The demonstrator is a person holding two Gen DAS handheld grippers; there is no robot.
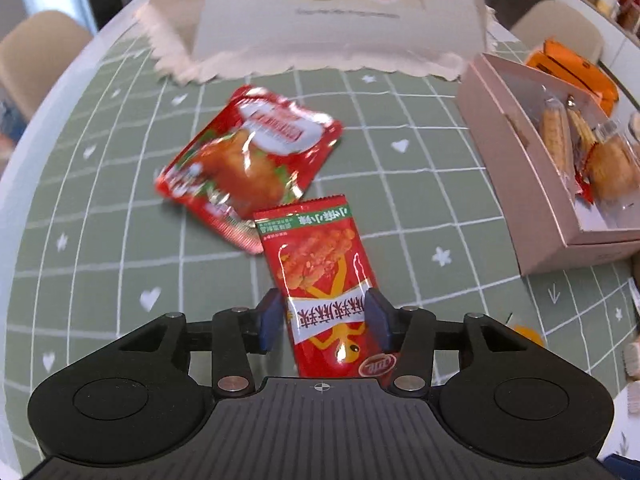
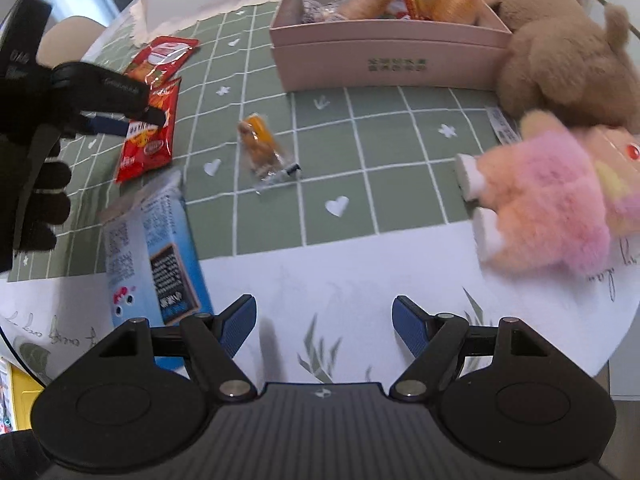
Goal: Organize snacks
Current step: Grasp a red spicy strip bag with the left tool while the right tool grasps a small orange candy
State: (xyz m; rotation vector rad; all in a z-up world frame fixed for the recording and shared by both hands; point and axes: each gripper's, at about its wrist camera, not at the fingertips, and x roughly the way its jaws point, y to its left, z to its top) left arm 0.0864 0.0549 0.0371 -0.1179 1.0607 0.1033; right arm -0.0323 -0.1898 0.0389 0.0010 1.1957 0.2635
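A red snack packet (image 1: 316,256) lies flat on the green checked cloth, its near end between the blue pads of my left gripper (image 1: 324,308). The pads stand just off its edges, so the gripper is open around it. A second, larger red packet (image 1: 248,160) lies partly under its far end. In the right wrist view the left gripper (image 2: 132,120), held by a black-gloved hand (image 2: 44,200), hovers over the same packet (image 2: 148,148). My right gripper (image 2: 324,312) is open with nothing between its fingers, over the white table edge. A blue packet (image 2: 156,256) lies to its left, and a small clear-wrapped orange snack (image 2: 260,148) sits mid-table.
A pink open box (image 2: 384,60) with several wrapped snacks stands at the back. A brown plush toy (image 2: 560,48) and a pink one (image 2: 552,208) crowd the right side. A white mesh food cover (image 1: 328,20) stands beyond the packets. Chairs ring the table.
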